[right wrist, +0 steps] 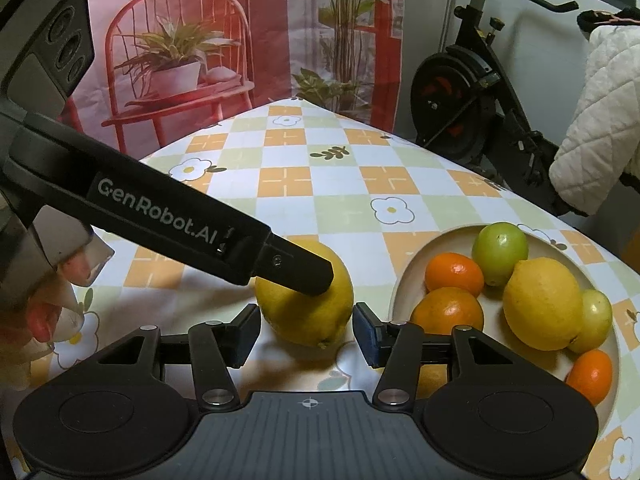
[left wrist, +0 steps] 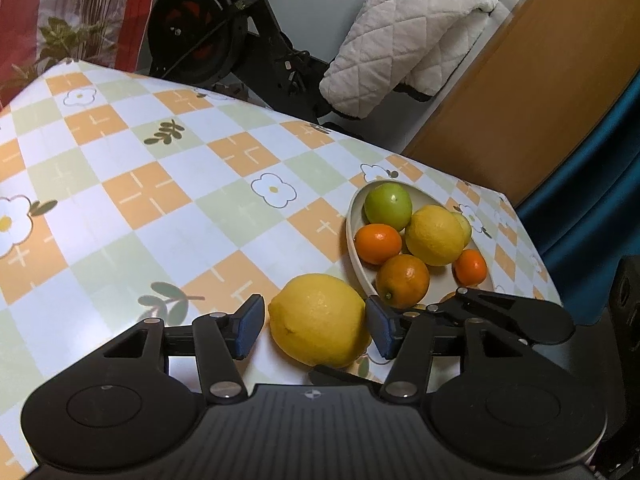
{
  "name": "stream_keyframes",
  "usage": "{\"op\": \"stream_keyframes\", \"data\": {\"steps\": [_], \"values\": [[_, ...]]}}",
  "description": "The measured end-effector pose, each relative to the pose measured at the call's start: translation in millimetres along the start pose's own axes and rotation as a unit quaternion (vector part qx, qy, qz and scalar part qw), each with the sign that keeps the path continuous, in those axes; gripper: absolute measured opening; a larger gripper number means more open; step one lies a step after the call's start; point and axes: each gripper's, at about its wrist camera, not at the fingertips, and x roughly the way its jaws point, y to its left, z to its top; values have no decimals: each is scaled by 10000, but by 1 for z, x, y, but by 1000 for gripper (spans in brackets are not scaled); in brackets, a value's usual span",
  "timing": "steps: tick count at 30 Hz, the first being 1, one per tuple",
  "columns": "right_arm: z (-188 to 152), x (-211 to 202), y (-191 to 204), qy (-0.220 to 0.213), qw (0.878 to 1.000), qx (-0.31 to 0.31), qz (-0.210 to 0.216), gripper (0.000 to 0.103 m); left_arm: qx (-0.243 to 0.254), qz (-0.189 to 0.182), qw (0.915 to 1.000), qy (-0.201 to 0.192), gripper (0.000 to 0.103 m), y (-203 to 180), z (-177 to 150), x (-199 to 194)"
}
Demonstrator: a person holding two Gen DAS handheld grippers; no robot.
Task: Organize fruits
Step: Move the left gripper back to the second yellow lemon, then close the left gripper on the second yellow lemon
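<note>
A large lemon (left wrist: 319, 319) lies on the bench (left wrist: 160, 216) just left of the bowl (left wrist: 354, 236), outside it. Its long axis runs roughly level across the left view, tilted slightly down toward the right; in the right view its pointed tip faces the near edge.

The left gripper (left wrist: 316, 326) straddles this lemon, its fingers (left wrist: 249, 327) standing partly open on either side, a narrow gap visible at each pad. The right gripper (right wrist: 305, 330) brackets the same lemon from another angle, its fingers (right wrist: 245, 330) likewise parted and close beside the fruit; whether they touch it cannot be told. One dark finger of the left gripper crosses the lemon's top in the right view.

The bowl, oval and cream, holds one lemon (right wrist: 542, 304), two green fruits (right wrist: 499, 251), and four orange fruits (right wrist: 454, 274) counted in the right view; another yellowish piece shows behind the near fingers.

The bench wears a checked cloth of orange, green and white squares with flower prints. Beyond it stand an exercise bike (right wrist: 456, 92), a quilted white garment (left wrist: 404, 28), a printed backdrop (right wrist: 240, 40) and a wooden panel (left wrist: 520, 80).
</note>
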Motion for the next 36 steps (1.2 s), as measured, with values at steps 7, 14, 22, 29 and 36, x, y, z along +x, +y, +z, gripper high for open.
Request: {"op": "stream_keyframes", "data": {"steps": [7, 14, 22, 29, 36], "values": [[-3, 3, -1, -27, 9999, 117, 0, 47, -147, -107, 9998, 70, 63, 3, -4, 7], [-4, 4, -2, -64, 9998, 175, -7, 47, -93, -126, 9998, 90, 63, 1, -7, 11], [-5, 3, -1, -64, 9998, 199, 33, 47, -2, -64, 9999, 93, 63, -2, -9, 8], [-7, 0, 2, -52, 9997, 238, 76, 47, 19, -26, 9999, 100, 63, -4, -13, 4], [-5, -8, 4, -143, 9997, 190, 78, 47, 63, 4, 10000, 45, 63, -9, -12, -6]]}}
